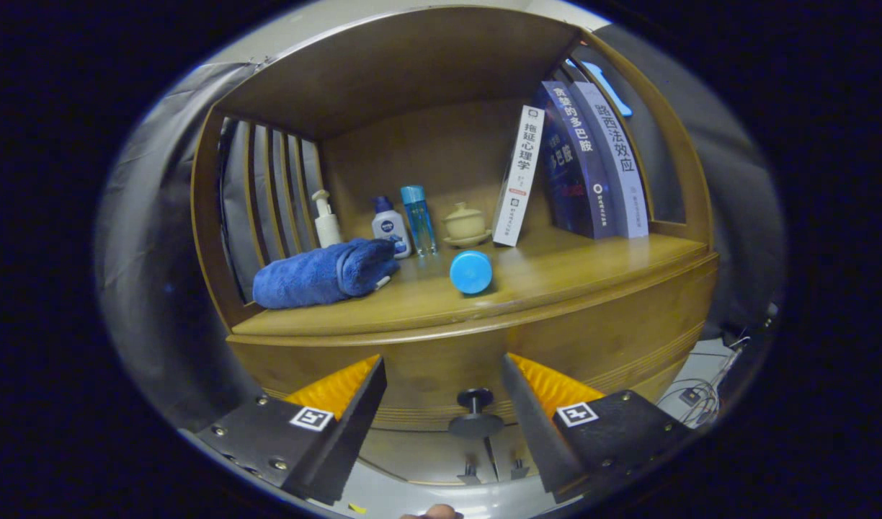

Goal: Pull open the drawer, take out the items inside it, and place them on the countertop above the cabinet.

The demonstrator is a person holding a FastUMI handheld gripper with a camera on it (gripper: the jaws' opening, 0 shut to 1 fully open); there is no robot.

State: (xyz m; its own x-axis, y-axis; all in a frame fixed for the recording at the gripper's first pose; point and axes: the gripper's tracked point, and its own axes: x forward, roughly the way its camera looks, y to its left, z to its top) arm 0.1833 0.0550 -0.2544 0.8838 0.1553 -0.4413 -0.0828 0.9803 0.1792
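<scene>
A wooden cabinet fills the view, its drawer front [441, 360] closed below the countertop [556, 277]. A dark round knob [475, 414] juts from the drawer front. My gripper [444, 375] is open, its fingers set either side of the knob without touching it, the knob slightly nearer the right finger. On the countertop lie a rolled blue towel [322, 274] at the left and a round blue-capped container [471, 272] near the front middle. The drawer's contents are hidden.
At the back of the countertop stand a white pump bottle [326, 220], a small white-and-blue bottle [391, 227], a clear blue bottle [419, 218] and a cream lidded cup [465, 225]. Three books [585, 169] lean at the right. Two small knobs [493, 472] show lower down. Cables [700, 396] lie on the floor, right.
</scene>
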